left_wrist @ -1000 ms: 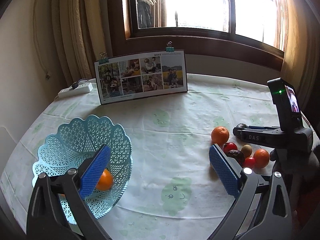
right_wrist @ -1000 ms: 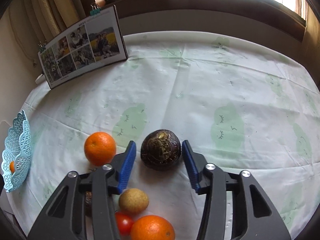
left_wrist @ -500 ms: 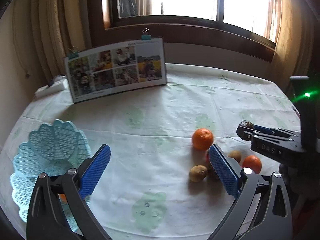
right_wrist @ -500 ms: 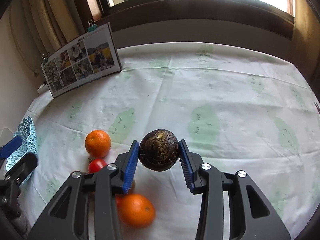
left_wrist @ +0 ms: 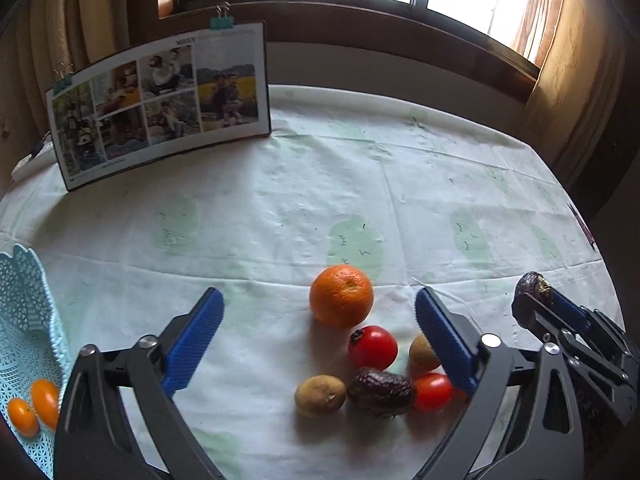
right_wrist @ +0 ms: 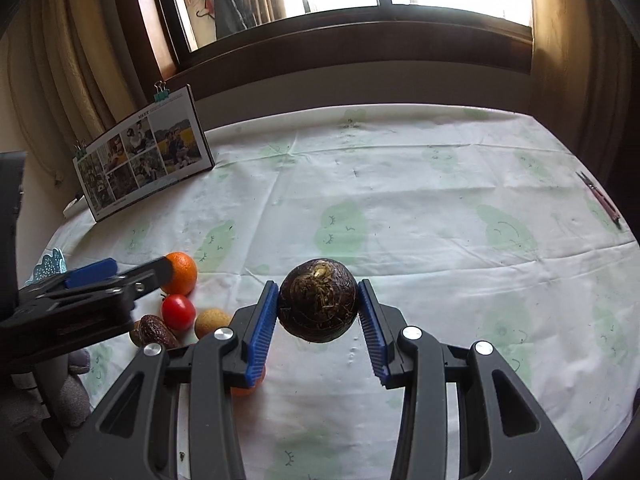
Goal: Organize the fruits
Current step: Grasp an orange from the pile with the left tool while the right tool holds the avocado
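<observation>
Pinching dark round fruit (right_wrist: 318, 300): right tongs (right_wrist: 318, 312) | left tongs (left_wrist: 316, 332) spread | photo board (left_wrist: 160, 104) reads "MEET"

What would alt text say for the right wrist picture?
The right gripper clamps a dark, rough round fruit above a tablecloth. At left lie an orange, a tomato and the open left gripper.

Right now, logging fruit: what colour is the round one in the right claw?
Dark brown fruit, rough-skinned; right wrist view shows it best.

Right gripper (right_wrist: 318, 314) clamping dark round fruit (right_wrist: 318, 300) above tablecloth (right_wrist: 420, 208), orange (right_wrist: 182, 272) and tomato (right_wrist: 178, 311) at left
</observation>
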The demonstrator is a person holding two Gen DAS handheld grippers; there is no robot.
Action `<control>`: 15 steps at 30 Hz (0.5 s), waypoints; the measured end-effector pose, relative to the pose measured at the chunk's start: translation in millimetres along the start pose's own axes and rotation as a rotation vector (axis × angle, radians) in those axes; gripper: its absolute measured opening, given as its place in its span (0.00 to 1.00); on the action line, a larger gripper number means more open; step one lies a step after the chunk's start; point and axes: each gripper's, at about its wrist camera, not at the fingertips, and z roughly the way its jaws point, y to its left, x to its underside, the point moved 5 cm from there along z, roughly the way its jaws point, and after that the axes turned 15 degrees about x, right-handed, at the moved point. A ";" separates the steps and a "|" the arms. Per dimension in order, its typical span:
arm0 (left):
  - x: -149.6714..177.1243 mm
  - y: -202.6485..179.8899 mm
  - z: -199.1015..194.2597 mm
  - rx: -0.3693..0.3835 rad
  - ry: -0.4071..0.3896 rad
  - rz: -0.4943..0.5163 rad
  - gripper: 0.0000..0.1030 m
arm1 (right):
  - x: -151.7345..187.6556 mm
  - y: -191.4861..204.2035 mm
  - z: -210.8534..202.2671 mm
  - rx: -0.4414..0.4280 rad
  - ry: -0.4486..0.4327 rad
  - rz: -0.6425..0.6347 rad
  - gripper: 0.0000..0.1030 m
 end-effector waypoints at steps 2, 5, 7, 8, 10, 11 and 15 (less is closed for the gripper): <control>0.6 0.3 8.5 0.012 0.018 -0.021 0.79 | -0.6 -0.5 -0.5 -0.008 -0.002 0.005 0.40; 2.9 0.0 19.6 0.025 0.046 -0.028 0.64 | -1.8 1.4 -4.9 -0.007 -0.019 0.001 0.40; 5.0 1.0 25.2 0.030 0.064 -0.028 0.50 | -2.2 4.0 -7.6 -0.005 -0.031 -0.009 0.40; 6.0 1.9 26.8 0.034 0.068 -0.029 0.47 | -2.1 5.6 -8.5 -0.004 -0.036 -0.016 0.40; 6.5 0.5 27.7 0.059 0.069 -0.023 0.39 | -1.5 8.1 -10.3 -0.006 -0.043 -0.027 0.40; 6.5 -0.4 26.7 0.058 0.069 -0.014 0.39 | -1.2 8.7 -11.0 -0.007 -0.044 -0.031 0.40; 4.0 -0.6 16.9 0.052 0.037 0.000 0.39 | -1.3 8.1 -11.4 -0.004 -0.052 -0.034 0.40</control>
